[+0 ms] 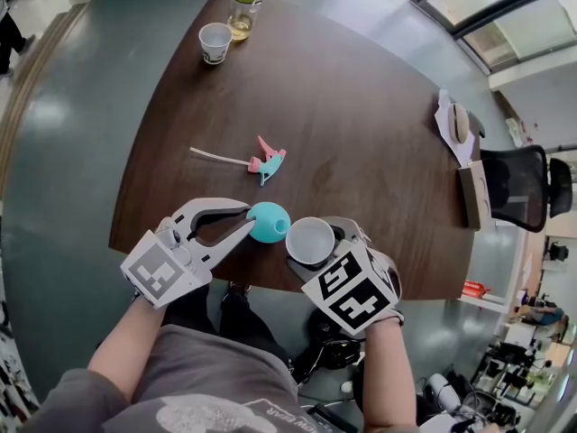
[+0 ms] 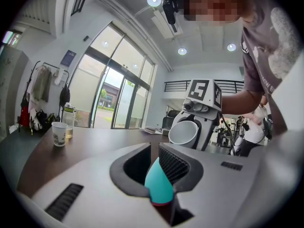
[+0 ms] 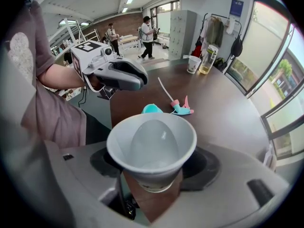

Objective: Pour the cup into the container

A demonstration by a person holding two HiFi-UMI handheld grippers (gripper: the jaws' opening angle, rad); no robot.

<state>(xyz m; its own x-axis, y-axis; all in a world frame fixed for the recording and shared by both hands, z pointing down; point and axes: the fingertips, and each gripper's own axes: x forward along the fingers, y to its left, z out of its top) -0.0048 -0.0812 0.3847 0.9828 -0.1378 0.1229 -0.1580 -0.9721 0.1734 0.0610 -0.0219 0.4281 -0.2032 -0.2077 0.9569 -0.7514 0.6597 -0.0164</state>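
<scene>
My left gripper (image 1: 250, 216) is shut on a teal container (image 1: 269, 222) near the front edge of the brown table (image 1: 361, 133). In the left gripper view the container (image 2: 159, 186) sits wedged between the ribbed pads. My right gripper (image 1: 335, 242) is shut on a white paper cup (image 1: 310, 241), held just right of the container with its mouth up. In the right gripper view the cup (image 3: 152, 148) fills the centre, and the teal container (image 3: 151, 109) shows just beyond its rim. Whether the cup and container touch I cannot tell.
A pink and teal spray head with a white tube (image 1: 266, 162) lies mid-table. A second paper cup (image 1: 215, 42) and a bottle of yellowish liquid (image 1: 243, 9) stand at the far end. A black chair (image 1: 518, 188) stands at the right. Two people (image 3: 148, 34) stand far off.
</scene>
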